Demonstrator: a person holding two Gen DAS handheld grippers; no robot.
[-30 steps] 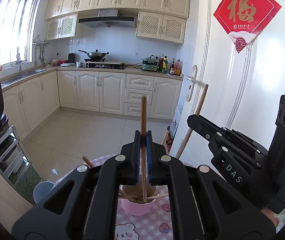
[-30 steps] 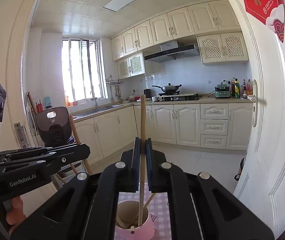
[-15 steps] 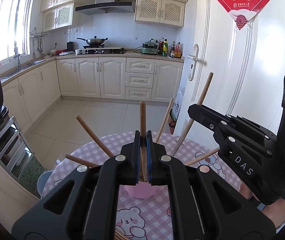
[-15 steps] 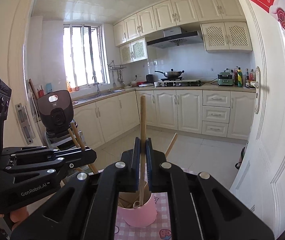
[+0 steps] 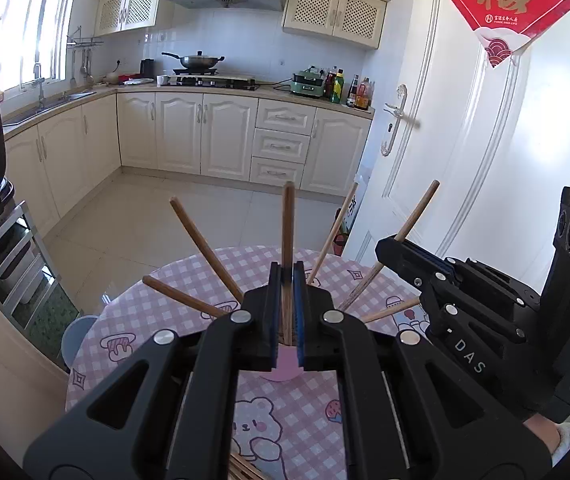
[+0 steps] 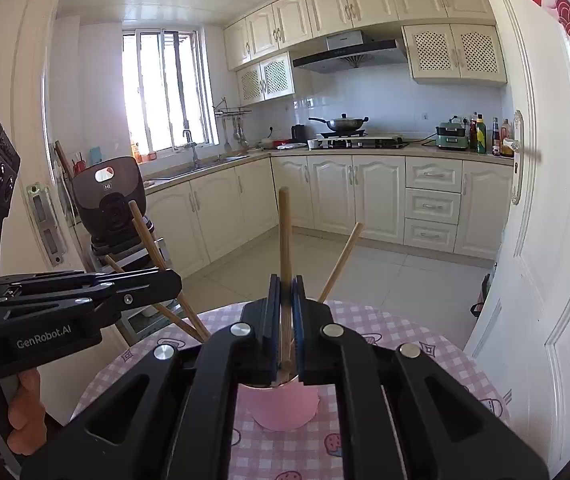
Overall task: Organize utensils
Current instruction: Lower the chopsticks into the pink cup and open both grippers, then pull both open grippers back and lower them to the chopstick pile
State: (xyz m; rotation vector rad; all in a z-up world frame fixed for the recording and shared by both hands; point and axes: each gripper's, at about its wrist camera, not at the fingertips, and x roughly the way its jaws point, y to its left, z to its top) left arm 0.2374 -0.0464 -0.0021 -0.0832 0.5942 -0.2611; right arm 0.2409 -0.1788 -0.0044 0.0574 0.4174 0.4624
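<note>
My left gripper (image 5: 287,312) pinches one upright chopstick (image 5: 287,240) above the pink cup (image 5: 285,366) on the checked tablecloth (image 5: 157,320). My right gripper (image 6: 285,320) likewise clamps a chopstick (image 6: 285,240) over that cup, where other sticks (image 5: 205,248) lean.

Readable text on the grippers and the door

The right gripper (image 5: 399,252) says "DAS" on its side, the left gripper (image 6: 173,280) says "GenRobot.AI", and the red paper sign (image 5: 513,4) on the door (image 5: 465,152) has a big gold 福.
</note>
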